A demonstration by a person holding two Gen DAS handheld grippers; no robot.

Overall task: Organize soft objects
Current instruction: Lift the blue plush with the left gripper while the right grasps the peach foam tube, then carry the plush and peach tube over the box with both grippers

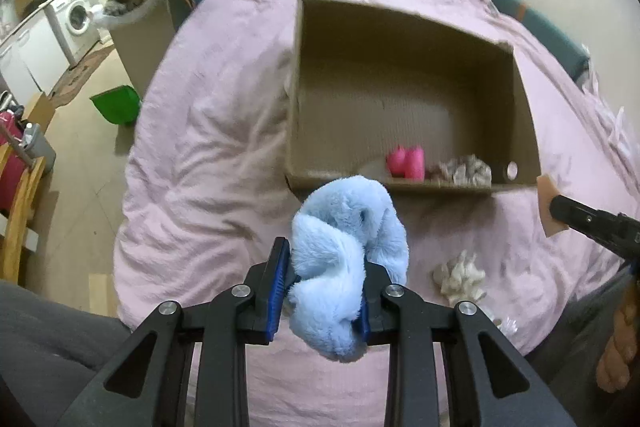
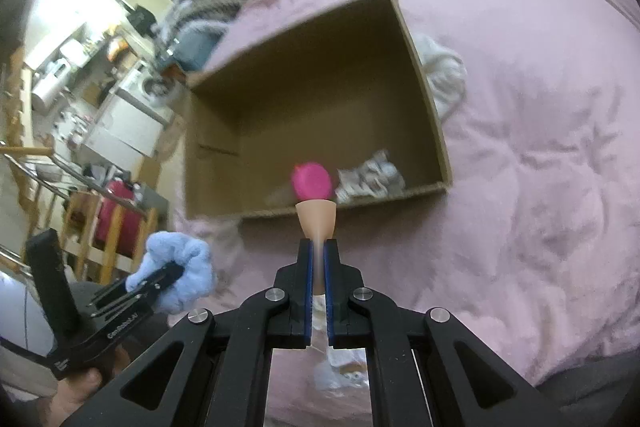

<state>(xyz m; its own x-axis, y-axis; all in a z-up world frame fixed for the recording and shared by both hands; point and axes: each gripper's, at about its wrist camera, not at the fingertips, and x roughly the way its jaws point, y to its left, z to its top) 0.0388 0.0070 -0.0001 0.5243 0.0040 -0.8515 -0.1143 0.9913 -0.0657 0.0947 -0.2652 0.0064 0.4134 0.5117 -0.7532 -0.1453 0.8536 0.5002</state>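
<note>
Left hand-held gripper (image 1: 326,301) is clamping a fluffy light-blue scrunchie (image 1: 346,267) between its blue pads; the scrunchie is bulging out above and below the jaws, raised over the pink blanket (image 1: 208,147) just short of the near wall of the cardboard box (image 1: 400,75).

Right hand-held gripper (image 2: 318,291) is pinching a thin tan sponge piece (image 2: 316,219) edge-on, jaws nearly together around it; the flared end of the piece is sticking up past the fingertips, in front of the box's near wall. In the left wrist view the same piece (image 1: 548,203) is showing at the right edge, just off the box's near right corner.

Box is sitting open-topped on the blanket. Inside, against the near wall, a bright pink soft object (image 1: 406,163) is lying just beside a beige-grey scrunchie (image 1: 466,169).

A cream ruffled scrunchie (image 1: 460,277) is lying on the blanket outside the box, to the right of the left hand-held gripper. A white fluffy item (image 2: 444,75) is resting against the box's outer right wall; cannot tell what it is.
</note>
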